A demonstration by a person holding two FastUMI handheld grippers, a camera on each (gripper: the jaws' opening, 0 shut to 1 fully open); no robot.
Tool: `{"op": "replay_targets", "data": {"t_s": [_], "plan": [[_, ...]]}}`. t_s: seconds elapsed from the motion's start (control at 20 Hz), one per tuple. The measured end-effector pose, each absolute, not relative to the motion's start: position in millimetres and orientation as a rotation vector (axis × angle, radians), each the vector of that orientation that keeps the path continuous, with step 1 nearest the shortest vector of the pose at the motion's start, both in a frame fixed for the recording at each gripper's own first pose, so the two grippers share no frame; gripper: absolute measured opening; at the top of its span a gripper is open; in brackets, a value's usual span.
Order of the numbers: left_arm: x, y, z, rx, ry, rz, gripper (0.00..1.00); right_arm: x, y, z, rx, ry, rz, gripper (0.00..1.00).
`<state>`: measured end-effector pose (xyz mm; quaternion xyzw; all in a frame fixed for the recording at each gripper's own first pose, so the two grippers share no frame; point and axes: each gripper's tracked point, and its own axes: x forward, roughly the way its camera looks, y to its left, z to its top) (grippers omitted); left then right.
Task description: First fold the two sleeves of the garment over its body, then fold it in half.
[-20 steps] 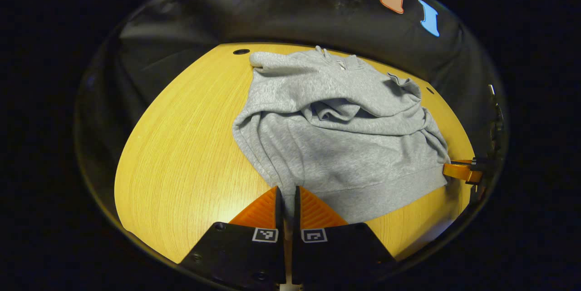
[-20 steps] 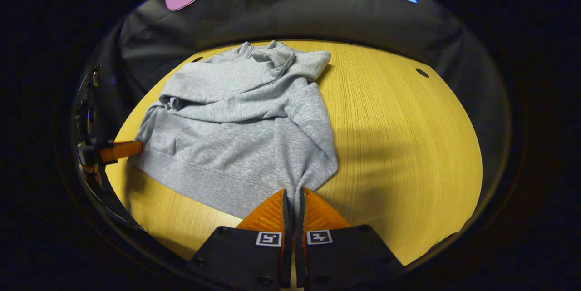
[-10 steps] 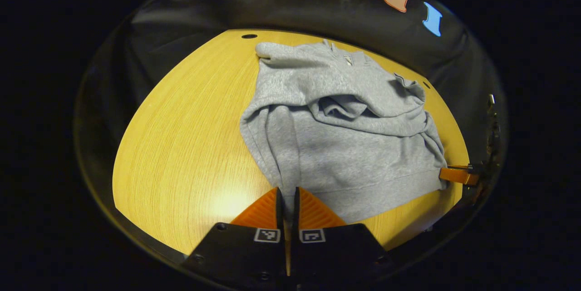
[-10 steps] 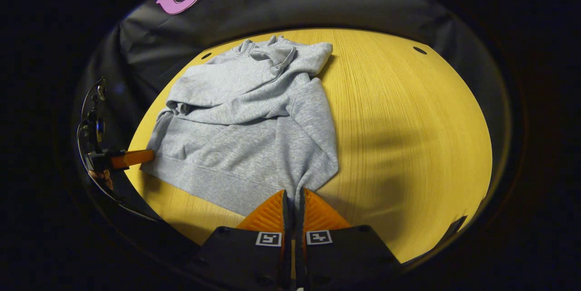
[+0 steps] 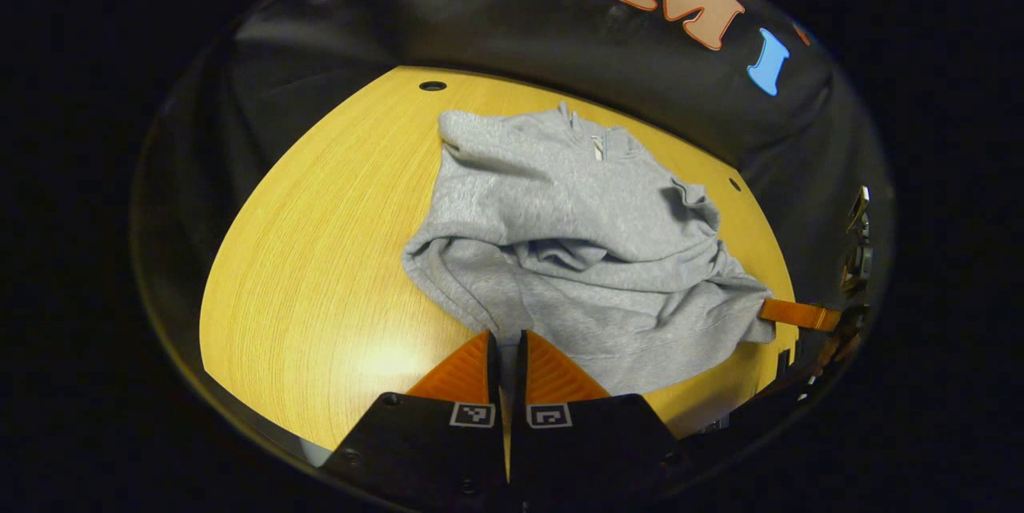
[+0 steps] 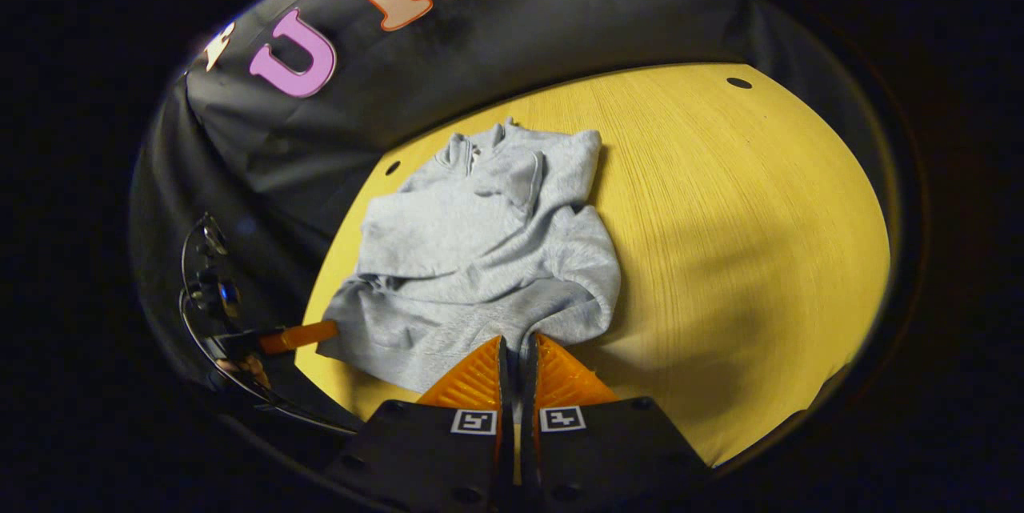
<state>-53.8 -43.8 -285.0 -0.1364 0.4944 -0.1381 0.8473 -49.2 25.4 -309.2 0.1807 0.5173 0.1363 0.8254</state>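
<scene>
While the grey sweatshirt point(image 5: 576, 257) lies on the wooden table point(image 5: 320, 257), both the left gripper point(image 5: 506, 345) and right gripper point(image 6: 517, 353) pinch its near hem; no legible label.

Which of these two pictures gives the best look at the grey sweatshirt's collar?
The left gripper view: the sweatshirt looks larger there, and its collar with the short zip opening faces the camera at the far end. In the right gripper view the collar is smaller and partly creased over.
</scene>
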Motion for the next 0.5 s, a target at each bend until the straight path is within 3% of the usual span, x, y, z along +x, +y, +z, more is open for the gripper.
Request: {"op": "replay_targets", "data": {"t_s": [0.5], "plan": [[20, -43, -235, -0.435, 0.954, -0.275, 0.00, 33, 38, -268, 0.741, 1.027, 0.245, 0.05]]}}
